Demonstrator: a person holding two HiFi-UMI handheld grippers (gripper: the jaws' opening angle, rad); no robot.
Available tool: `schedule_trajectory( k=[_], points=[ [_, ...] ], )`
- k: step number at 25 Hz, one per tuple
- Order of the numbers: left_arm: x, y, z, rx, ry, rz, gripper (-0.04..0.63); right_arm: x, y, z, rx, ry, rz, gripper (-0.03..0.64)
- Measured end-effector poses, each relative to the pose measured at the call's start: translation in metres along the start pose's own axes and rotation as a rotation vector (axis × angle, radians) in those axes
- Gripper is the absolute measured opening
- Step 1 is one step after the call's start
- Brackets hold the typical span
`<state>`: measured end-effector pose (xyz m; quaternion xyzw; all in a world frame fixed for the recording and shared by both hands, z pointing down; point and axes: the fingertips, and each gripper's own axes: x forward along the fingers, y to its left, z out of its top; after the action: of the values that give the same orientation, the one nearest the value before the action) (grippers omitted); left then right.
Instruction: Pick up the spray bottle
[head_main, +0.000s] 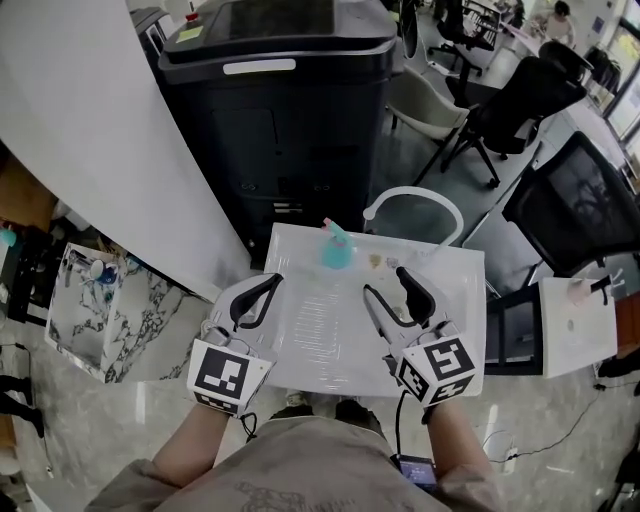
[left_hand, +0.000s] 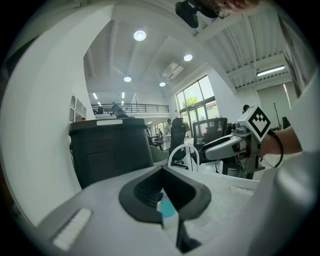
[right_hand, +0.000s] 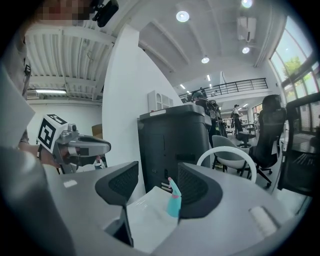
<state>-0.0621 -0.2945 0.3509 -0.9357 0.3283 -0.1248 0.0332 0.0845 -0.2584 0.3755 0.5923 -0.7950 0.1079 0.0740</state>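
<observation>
A teal spray bottle (head_main: 335, 247) with a pink nozzle stands upright at the far edge of a white table (head_main: 300, 340). My left gripper (head_main: 270, 285) hovers over the table's left part, short of the bottle, jaws shut and empty. To the right hangs my right gripper (head_main: 385, 281), open, nothing between its fingers, also short of the bottle. In the right gripper view the bottle (right_hand: 174, 202) shows ahead between the open jaws (right_hand: 157, 182). The left gripper view gives only a sliver of the bottle (left_hand: 166, 205) through the narrow slit of its jaws (left_hand: 161, 175).
A tall black cabinet (head_main: 280, 100) stands just behind the table. A white ring-shaped chair back (head_main: 413, 195) is behind the table's far right corner. Small bits (head_main: 375, 261) lie beside the bottle. Office chairs (head_main: 520, 100) stand far right, a marbled box (head_main: 90, 310) to the left.
</observation>
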Motion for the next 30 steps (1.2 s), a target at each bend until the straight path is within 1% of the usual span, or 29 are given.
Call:
schedule_trajectory(
  k=[6,10,12,16,25,30],
  points=[
    [0.013,0.014,-0.012,-0.014,0.029,0.018,0.0,0.045,-0.014,-0.021,0.015,0.052,0.022,0.27],
    [0.026,0.021,-0.03,-0.022,0.072,0.015,0.0,0.079,-0.018,-0.044,-0.051,0.114,0.047,0.27],
    [0.034,0.022,-0.044,-0.026,0.107,0.006,0.0,0.094,-0.02,-0.058,-0.062,0.141,0.057,0.273],
    [0.051,0.025,-0.068,-0.042,0.158,-0.004,0.0,0.122,-0.028,-0.079,-0.045,0.175,0.068,0.273],
    [0.079,0.026,-0.122,-0.091,0.24,-0.023,0.0,0.175,-0.046,-0.131,0.001,0.263,0.074,0.279],
    [0.088,0.037,-0.141,-0.112,0.263,-0.002,0.001,0.198,-0.053,-0.152,0.01,0.298,0.078,0.284]
  ],
)
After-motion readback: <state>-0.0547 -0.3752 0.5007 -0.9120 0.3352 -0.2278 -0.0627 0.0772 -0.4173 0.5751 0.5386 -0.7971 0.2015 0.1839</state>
